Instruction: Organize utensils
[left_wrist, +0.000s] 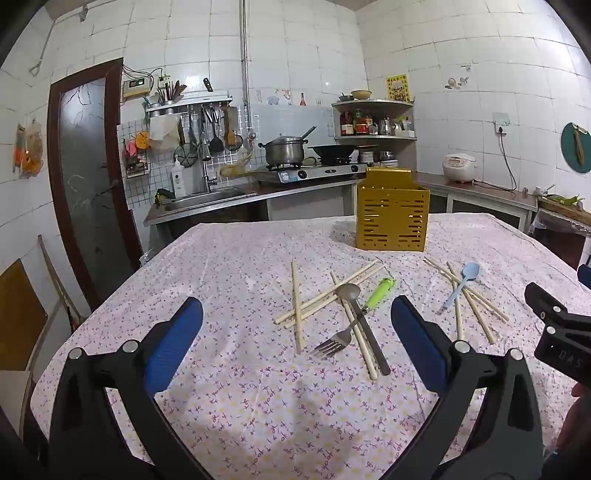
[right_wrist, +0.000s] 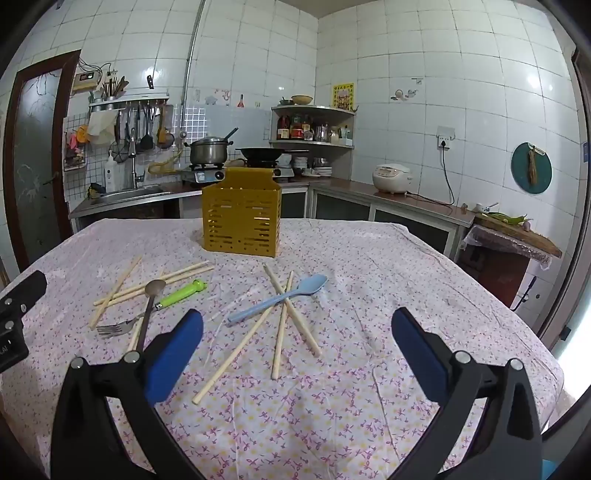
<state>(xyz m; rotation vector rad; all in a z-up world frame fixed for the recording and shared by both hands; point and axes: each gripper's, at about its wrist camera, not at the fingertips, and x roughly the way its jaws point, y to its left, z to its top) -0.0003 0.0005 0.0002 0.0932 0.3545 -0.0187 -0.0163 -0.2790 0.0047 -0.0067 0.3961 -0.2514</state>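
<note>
Blue-padded fingers (left_wrist: 184, 332) of the left gripper (left_wrist: 295, 332) stand spread wide and hold nothing, poised above the flowered cloth of the desk (left_wrist: 229, 406) on the near side of the yellow slotted holder (left_wrist: 392, 214); the right gripper (right_wrist: 297, 336) matches it, its fingers (right_wrist: 413, 343) equally wide and bare, which suggests that sorting has not yet begun and that both tools are held back to survey the spread before choosing a piece; the holder stands upright toward the far side of the desk, its open top facing up, presumably so that utensils can be dropped in handle-first or tip-first from above; every utensil lies loose on the cloth in front of the holder; a heap of wooden chopsticks (left_wrist: 295, 306) crosses itself in front of the holder and to its left, with a metal spoon (left_wrist: 364, 325), a fork (left_wrist: 332, 345) and a green-handled tool (left_wrist: 378, 295) laid over and beside it, the fork's tines pointing away from the holder; a second scatter of chopsticks (right_wrist: 284, 317) lies in front of the holder and to its right, a pale blue spoon (right_wrist: 280, 297) resting across them; the overlaps look likely to make clean single picks awkward, so the topmost pieces, the two spoons, seem the sensible first targets for each side.
</note>
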